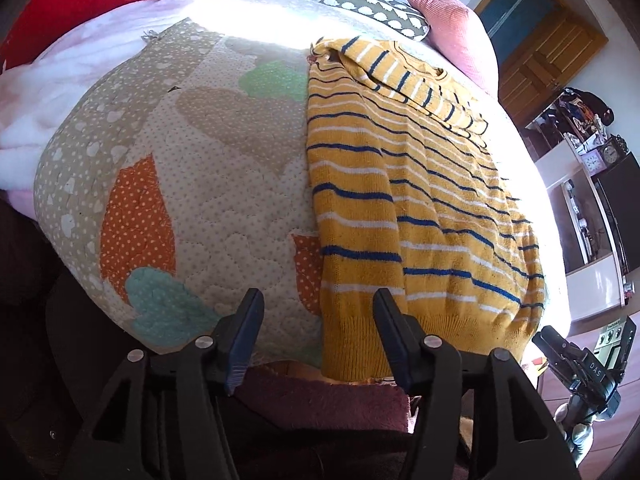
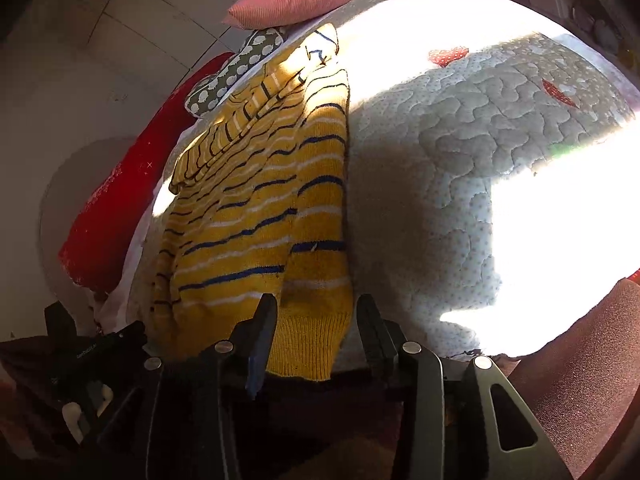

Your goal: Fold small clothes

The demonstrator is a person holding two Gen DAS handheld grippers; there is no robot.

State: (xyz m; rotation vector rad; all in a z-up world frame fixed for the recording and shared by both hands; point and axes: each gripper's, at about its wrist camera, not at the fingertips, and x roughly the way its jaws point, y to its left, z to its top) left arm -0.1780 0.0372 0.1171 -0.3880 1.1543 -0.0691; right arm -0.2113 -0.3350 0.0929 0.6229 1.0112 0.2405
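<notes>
A yellow striped sweater [image 1: 420, 216] lies spread on a quilted patchwork bedspread [image 1: 192, 184], both sleeves folded in across its body and its ribbed hem at the near edge. The left gripper [image 1: 318, 334] hangs at the hem's left corner, jaws released and empty; the right gripper [image 2: 316, 336] hangs at the hem's right corner, jaws likewise spread and holding nothing. A pink cushion [image 1: 448, 20] and red pillow [image 2: 120, 184] rest beyond.
</notes>
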